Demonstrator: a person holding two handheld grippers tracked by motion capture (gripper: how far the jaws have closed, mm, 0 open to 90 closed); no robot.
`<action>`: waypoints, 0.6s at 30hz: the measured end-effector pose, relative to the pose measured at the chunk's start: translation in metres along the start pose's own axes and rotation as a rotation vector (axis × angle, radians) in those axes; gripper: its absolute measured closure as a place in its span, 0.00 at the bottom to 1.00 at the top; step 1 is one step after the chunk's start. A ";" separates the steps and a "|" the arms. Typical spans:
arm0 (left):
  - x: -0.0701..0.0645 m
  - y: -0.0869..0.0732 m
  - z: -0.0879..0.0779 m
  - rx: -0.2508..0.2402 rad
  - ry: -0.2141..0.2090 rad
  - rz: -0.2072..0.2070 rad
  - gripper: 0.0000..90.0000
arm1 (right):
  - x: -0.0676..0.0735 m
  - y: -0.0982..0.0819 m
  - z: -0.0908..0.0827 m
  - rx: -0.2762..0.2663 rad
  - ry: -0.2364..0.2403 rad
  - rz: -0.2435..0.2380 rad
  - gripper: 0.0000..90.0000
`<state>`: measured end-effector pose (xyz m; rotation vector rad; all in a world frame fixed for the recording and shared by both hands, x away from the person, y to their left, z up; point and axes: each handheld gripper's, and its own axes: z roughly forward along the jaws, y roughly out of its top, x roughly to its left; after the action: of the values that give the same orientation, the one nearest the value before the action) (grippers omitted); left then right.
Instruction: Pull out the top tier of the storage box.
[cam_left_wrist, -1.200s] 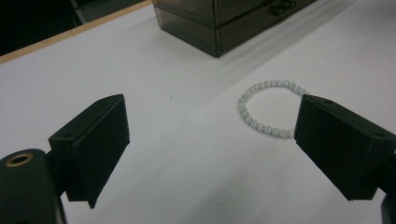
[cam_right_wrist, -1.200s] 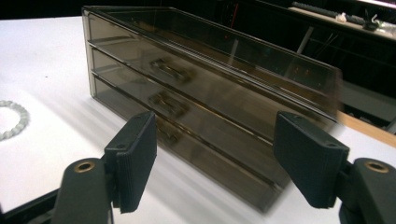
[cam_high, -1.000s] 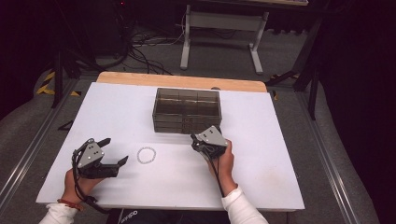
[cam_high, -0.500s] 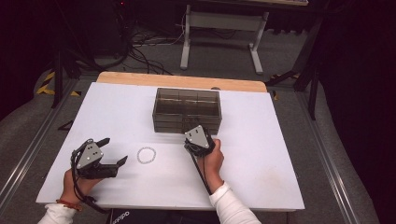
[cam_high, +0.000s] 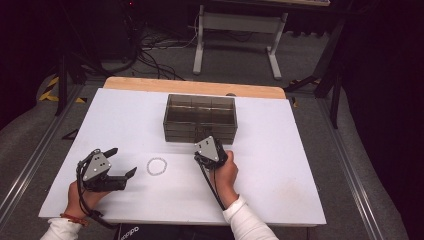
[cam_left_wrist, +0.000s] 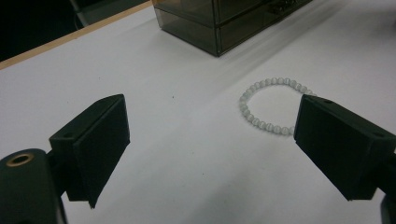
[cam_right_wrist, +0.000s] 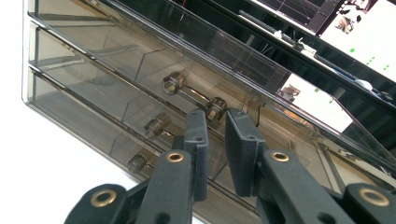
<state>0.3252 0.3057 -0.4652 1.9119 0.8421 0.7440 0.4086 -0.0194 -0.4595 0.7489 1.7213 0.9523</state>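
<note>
A smoky clear drawer box (cam_high: 200, 118) stands at the middle back of the white table (cam_high: 300, 165). My right gripper (cam_high: 209, 151) is against its front. In the right gripper view its jaws (cam_right_wrist: 215, 116) have just been closing and stand nearly together, with the right end of a drawer handle (cam_right_wrist: 191, 95) pinched at their tips. A white bead bracelet (cam_high: 156, 166) lies flat between the two hands. My left gripper (cam_high: 122, 161) rests at the front left, wide open, with nothing between its fingers (cam_left_wrist: 210, 140); the bracelet (cam_left_wrist: 268, 105) lies just beyond its right fingertip.
The drawer box (cam_left_wrist: 224, 23) has stacked drawers, each with a small bar handle. A wooden strip (cam_high: 192, 86) runs along the table's far edge. Metal rails flank the table. Cables and a stand's legs (cam_high: 235, 45) are on the floor beyond.
The right hand has moved left and toward the box front, and its jaws have closed onto a drawer handle. The left hand has not moved.
</note>
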 end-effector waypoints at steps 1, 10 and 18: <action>0.000 0.000 0.000 0.000 0.001 -0.002 0.13 | 0.000 0.000 -0.001 0.000 0.000 0.000 0.89; 0.000 0.000 -0.001 0.002 0.006 0.006 0.12 | 0.002 -0.001 -0.007 0.003 0.001 0.005 0.89; 0.000 0.000 0.000 0.004 -0.005 0.006 0.12 | 0.004 -0.001 -0.011 0.004 -0.004 -0.013 0.89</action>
<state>0.3254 0.3061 -0.4652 1.9198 0.8360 0.7415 0.3964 -0.0193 -0.4601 0.7407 1.7236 0.9377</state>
